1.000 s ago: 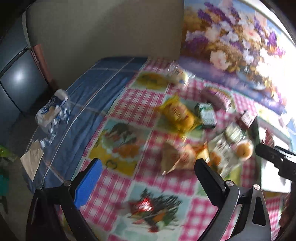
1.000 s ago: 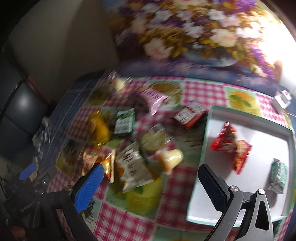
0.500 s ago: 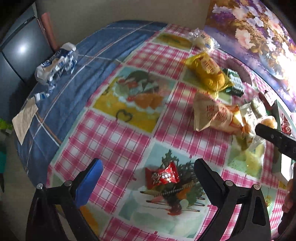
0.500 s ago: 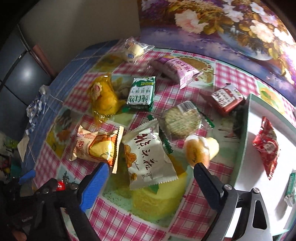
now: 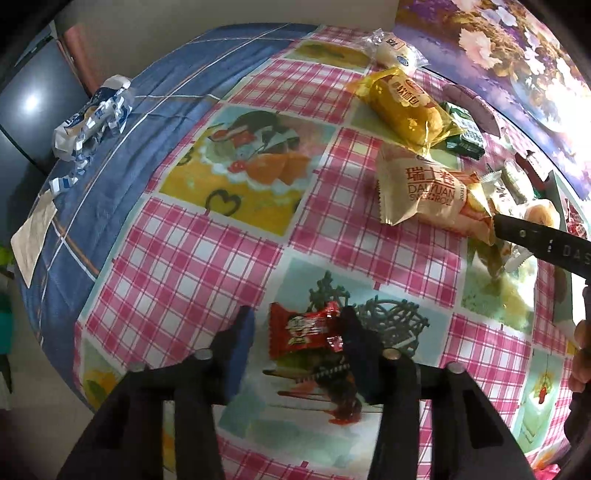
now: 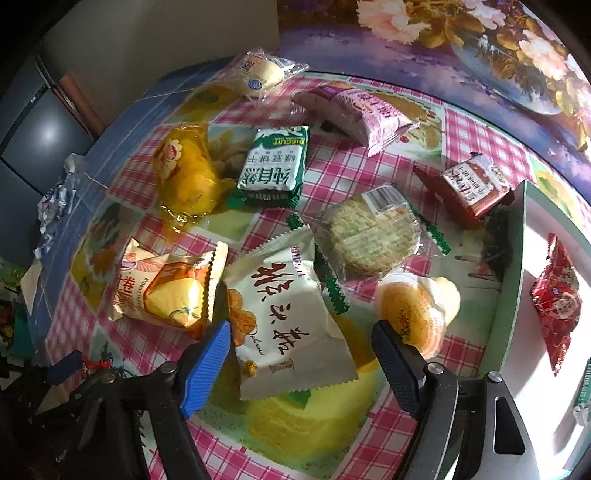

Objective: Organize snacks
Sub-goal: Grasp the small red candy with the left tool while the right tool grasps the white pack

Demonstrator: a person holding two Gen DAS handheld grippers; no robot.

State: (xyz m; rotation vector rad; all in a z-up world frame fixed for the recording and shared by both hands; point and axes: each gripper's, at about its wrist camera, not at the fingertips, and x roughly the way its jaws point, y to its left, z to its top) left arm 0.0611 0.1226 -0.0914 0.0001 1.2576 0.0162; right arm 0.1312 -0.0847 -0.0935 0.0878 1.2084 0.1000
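While snacks lie loose on the checked tablecloth point(image 5: 207, 266) beside the tray point(image 6: 517, 229): left gripper point(image 5: 295, 332) narrowed around red candy packet point(image 5: 301, 328) near its front edge; right gripper point(image 6: 299, 354) half-closing astride white biscuit pouch point(image 6: 284, 314), ready for lifting.

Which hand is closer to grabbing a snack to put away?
Left. The left gripper has just been closing around the small red snack packet. The right gripper has been closing too, but its fingers stand wider around the white packet.

Home dining table, checked tablecloth point(image 5: 207, 258), floral picture point(image 6: 461, 33)
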